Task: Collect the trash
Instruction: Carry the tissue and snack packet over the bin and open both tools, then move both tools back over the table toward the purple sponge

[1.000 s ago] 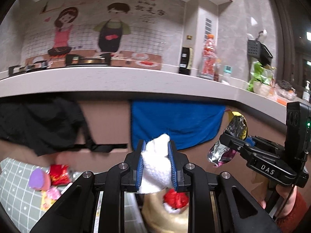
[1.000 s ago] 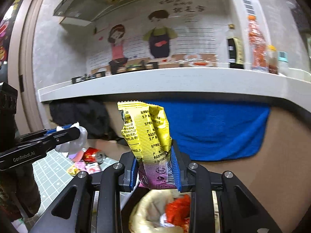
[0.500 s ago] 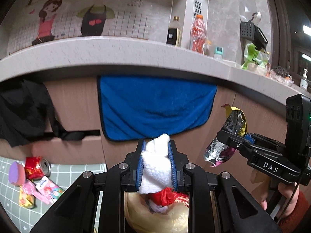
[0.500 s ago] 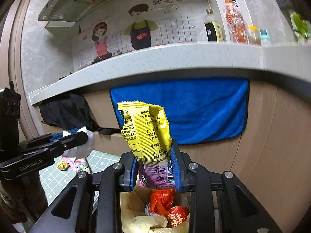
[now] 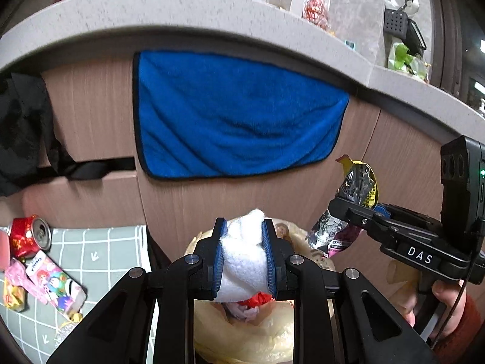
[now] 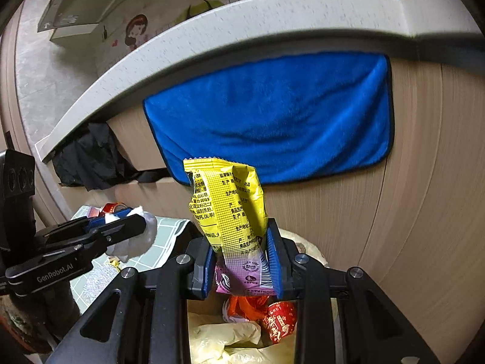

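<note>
Left to right. On the far left, uncollected litter lies on the checked mat [image 5: 100, 261] on the floor: a red can [image 5: 28, 236] on its side with its open top turned to the right, and flat snack packets [image 5: 56, 282] just beside it, their long axes running from far left to near right. These remain for later trips, judging by the task.

Centre: the left gripper [image 5: 245, 254] pinches a white tissue wad [image 5: 242, 257] between its blue fingers [image 5: 219, 254], held directly above the mouth of the lined trash bin [image 5: 209, 318], presumably so that it falls inside on release. The wad is squeezed narrow, its long axis pointing forward along the fingers toward the cabinet.

Right: the right gripper [image 6: 242, 261] clamps a yellow-and-pink snack wrapper [image 6: 230, 209] by its lower, pink end, above the same bin, whose yellow liner [image 6: 218, 339] already holds red wrappers [image 6: 277, 318]. The wrapper stands upright, long axis vertical, crimped top edge up and leaning slightly left. In the left wrist view it shows its foil inside [image 5: 357, 188].

Behind both, a blue towel [image 5: 236, 115] hangs on the cabinet front beneath the desk [image 5: 182, 9].
</note>
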Demonstrator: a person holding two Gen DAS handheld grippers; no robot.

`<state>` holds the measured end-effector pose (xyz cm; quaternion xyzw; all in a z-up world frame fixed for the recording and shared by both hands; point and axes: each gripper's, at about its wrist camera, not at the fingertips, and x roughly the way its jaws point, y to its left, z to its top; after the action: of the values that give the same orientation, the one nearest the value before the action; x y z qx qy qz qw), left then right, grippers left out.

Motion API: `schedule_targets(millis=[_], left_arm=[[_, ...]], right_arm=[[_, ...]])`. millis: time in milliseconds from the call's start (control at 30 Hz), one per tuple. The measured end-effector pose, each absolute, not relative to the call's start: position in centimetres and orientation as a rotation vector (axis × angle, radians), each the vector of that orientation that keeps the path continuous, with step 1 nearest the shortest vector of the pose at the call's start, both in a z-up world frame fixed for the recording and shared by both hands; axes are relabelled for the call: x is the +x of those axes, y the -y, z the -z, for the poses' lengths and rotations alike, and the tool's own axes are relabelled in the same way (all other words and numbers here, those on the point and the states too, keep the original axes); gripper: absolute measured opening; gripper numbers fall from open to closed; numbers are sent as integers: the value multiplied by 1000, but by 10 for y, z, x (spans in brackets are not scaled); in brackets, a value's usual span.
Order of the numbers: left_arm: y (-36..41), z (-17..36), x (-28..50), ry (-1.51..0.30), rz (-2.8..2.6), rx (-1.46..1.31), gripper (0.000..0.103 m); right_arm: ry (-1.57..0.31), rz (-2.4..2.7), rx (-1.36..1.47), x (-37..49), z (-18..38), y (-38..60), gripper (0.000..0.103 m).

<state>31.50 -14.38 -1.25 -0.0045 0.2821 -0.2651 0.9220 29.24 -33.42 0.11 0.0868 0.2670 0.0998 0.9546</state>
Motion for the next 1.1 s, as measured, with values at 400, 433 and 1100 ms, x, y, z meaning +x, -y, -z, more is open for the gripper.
schedule_targets(millis=[400, 433, 1100], left_arm=[[149, 39, 330, -668, 549, -18, 24], [149, 41, 331, -675, 550, -20, 24], [142, 72, 366, -819, 630, -152, 64]], right_arm=[[-612, -198, 218, 302, 26, 337, 28], [-617, -198, 220, 303, 28, 337, 28], [-722, -160, 279, 322, 68, 347, 48]])
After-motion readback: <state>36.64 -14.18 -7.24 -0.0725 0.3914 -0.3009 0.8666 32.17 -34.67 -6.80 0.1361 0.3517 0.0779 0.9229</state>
